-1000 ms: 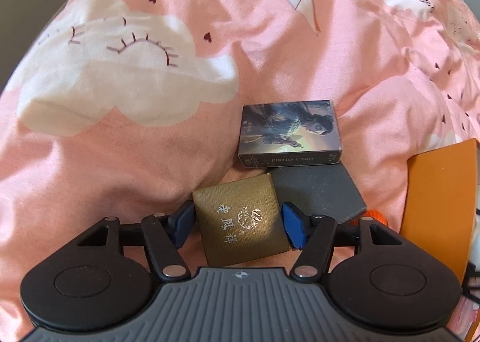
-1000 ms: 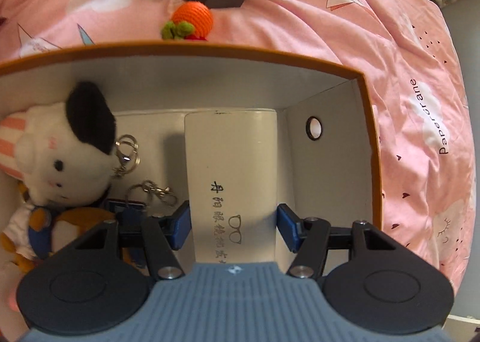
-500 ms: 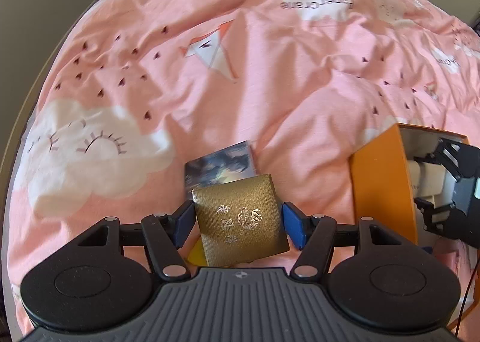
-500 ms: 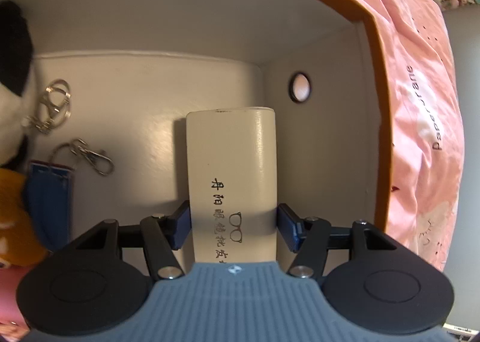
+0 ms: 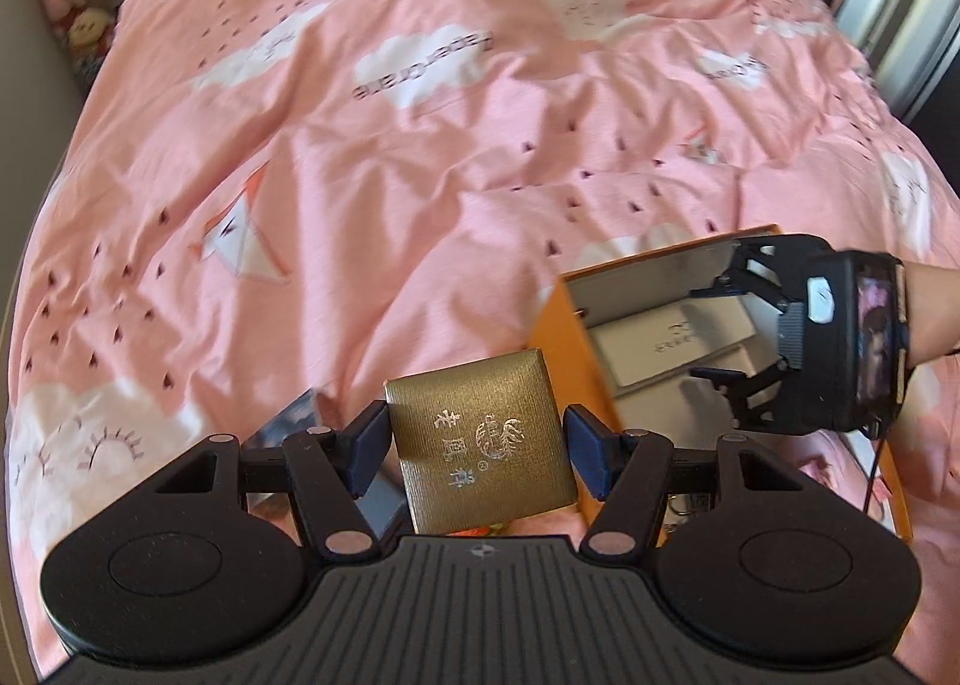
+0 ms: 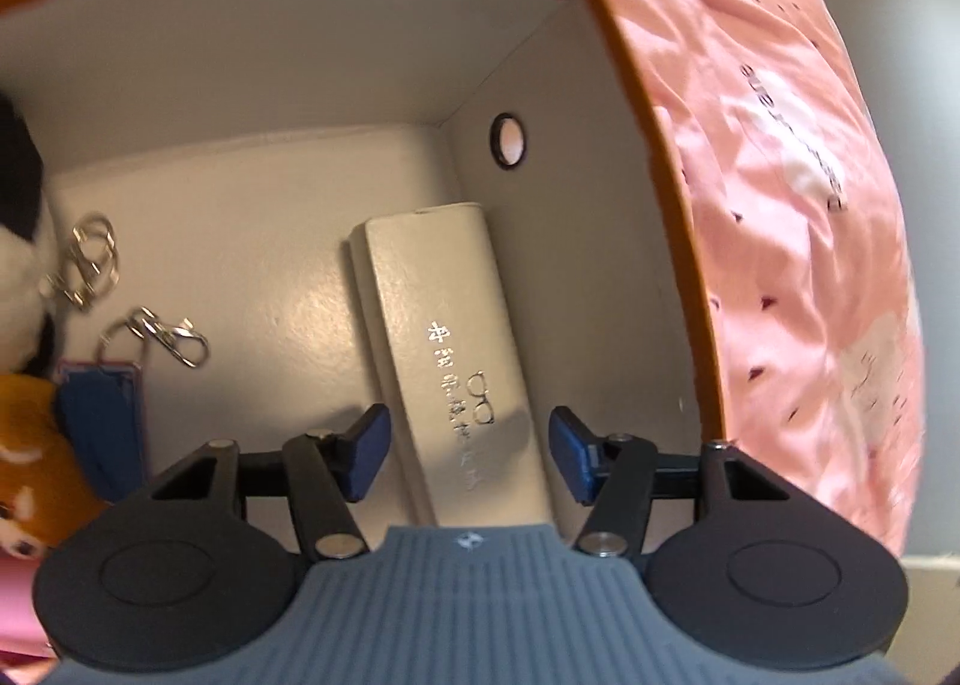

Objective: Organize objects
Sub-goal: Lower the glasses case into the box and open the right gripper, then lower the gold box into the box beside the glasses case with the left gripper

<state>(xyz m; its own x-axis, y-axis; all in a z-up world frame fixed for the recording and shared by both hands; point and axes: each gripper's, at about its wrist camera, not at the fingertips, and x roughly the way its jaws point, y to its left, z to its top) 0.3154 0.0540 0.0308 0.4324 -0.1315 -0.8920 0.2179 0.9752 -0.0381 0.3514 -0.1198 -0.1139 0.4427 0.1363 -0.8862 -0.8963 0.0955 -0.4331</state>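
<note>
The right tongs (image 6: 468, 460) have just let go: the long cream glasses case (image 6: 453, 367) now lies inside the orange cardboard box (image 6: 654, 156). The left tongs (image 5: 477, 448) have carried a square gold gift box (image 5: 480, 442), gripped, toward it, likely next in.

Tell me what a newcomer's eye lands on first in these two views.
In the left wrist view, a gold gift box with silver characters sits clamped in the left gripper above a pink bedspread. In the right wrist view, a white glasses case lies inside the orange box, between the open right gripper's fingers.
</note>
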